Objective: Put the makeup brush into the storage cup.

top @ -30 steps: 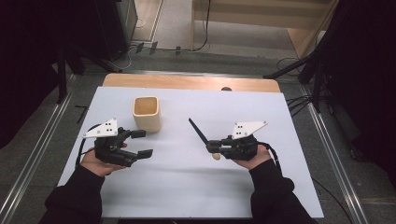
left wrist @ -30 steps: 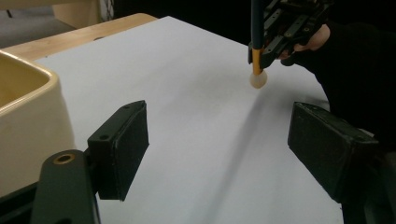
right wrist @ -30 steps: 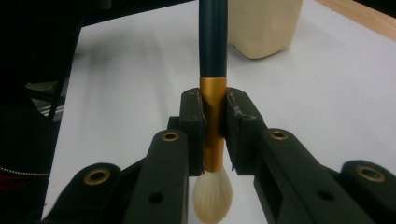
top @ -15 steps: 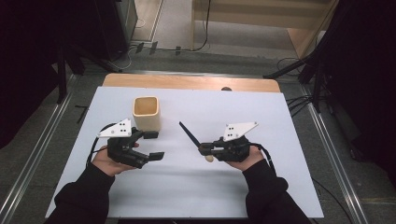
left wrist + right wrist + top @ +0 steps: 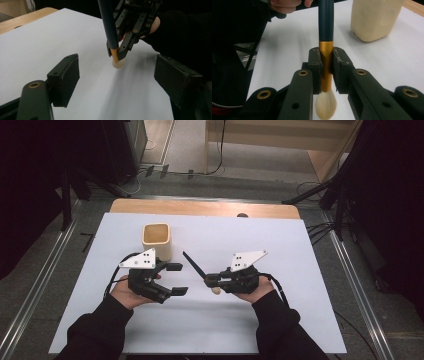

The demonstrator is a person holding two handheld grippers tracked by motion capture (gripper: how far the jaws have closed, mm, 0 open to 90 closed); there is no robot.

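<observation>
Right gripper [image 5: 326, 67] is clamped on the brush [image 5: 326, 37] at its gold ferrule, bristles low over the bench [image 5: 300, 245], handle angled toward the cup [image 5: 157, 240], likely for insertion. Left gripper [image 5: 172, 279] fingers stand apart, empty, facing the brush for support.

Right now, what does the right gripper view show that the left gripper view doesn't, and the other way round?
Right gripper view: the right tongs shut on the brush's gold ferrule, bristles toward the camera, and the cream cup standing beyond. Left gripper view: the left tongs open with nothing between them, and the wooden table edge. Both share the brush, its dark handle and the white table surface.
</observation>
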